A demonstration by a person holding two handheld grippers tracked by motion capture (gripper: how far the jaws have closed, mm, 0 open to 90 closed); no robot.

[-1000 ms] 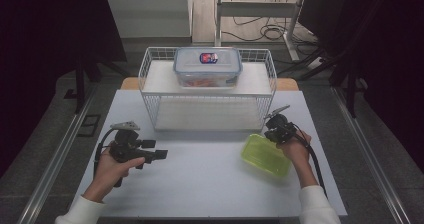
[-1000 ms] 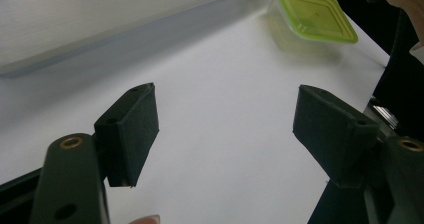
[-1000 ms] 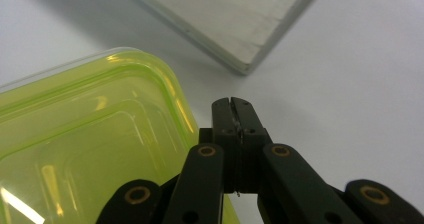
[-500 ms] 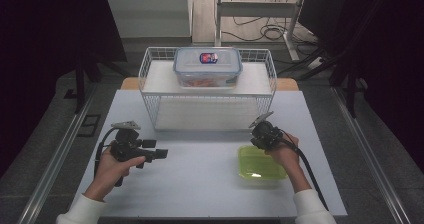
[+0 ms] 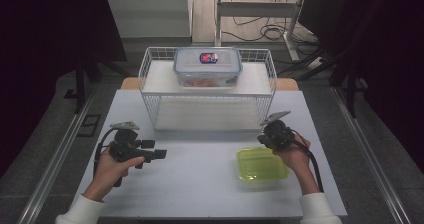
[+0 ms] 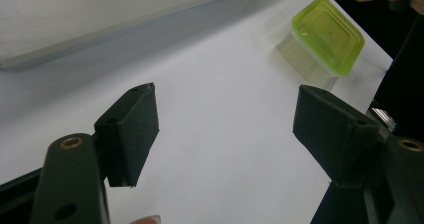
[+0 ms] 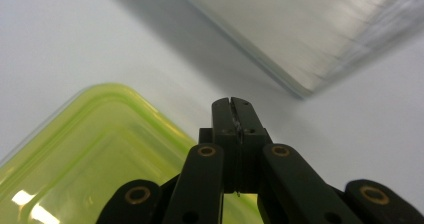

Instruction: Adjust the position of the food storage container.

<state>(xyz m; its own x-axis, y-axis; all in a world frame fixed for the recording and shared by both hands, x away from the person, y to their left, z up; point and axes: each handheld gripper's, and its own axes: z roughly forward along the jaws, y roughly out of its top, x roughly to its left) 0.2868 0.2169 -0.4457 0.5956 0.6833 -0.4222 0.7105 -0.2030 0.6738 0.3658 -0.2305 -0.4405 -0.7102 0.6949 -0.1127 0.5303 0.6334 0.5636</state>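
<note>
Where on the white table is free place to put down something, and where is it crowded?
The widest bare patch lies mid-table, between the left gripper and the green-lidded container, in front of the wire rack. The near edge between the two forearms is also free. It is crowded at the right, where the shut right gripper hovers beside that container.

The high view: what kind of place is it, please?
Probably a lab or workshop set up for recording. A white table stands between metal rails, cables lie on the floor, and a wire rack holds a food container.
</note>
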